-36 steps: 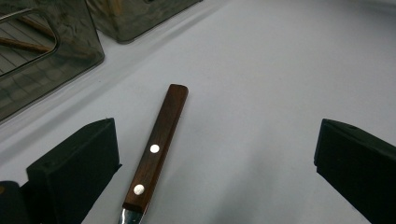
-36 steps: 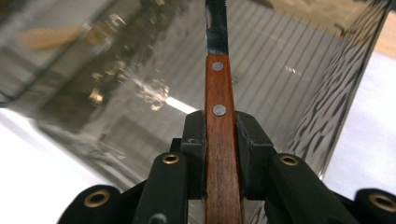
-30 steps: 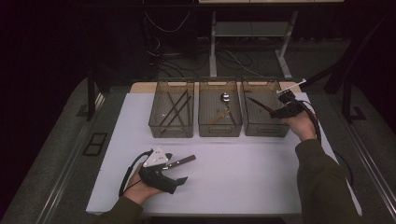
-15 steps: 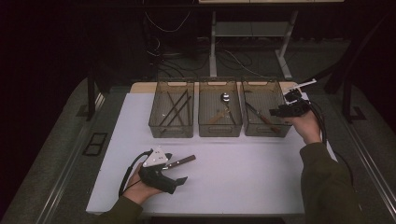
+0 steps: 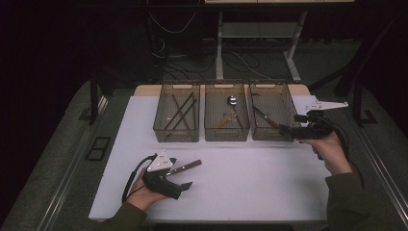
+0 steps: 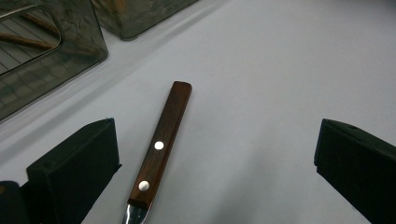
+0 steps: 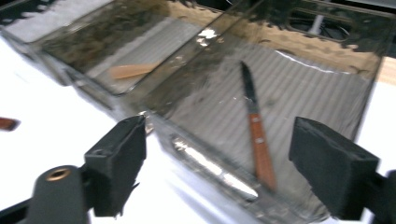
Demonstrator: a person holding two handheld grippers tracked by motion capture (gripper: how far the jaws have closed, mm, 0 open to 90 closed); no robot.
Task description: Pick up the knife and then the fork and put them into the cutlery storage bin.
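Table top (image 5: pixel 250 178) is plain white, the three see-through plastic bins (image 5: pixel 226 118) smoky grey-brown with ribbed floors. Wooden knife handle (image 6: pixel 162 142) is dark reddish-brown with two silver rivets.

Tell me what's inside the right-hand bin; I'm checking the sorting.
The right-hand bin holds one wooden-handled knife lying flat on its ribbed floor. Its dark near wall hides the front strip.

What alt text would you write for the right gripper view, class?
The right claw, jaws open and empty, hangs just outside a clear bin where a wooden-handled knife lies alone. A neighbouring bin holds a wooden piece.
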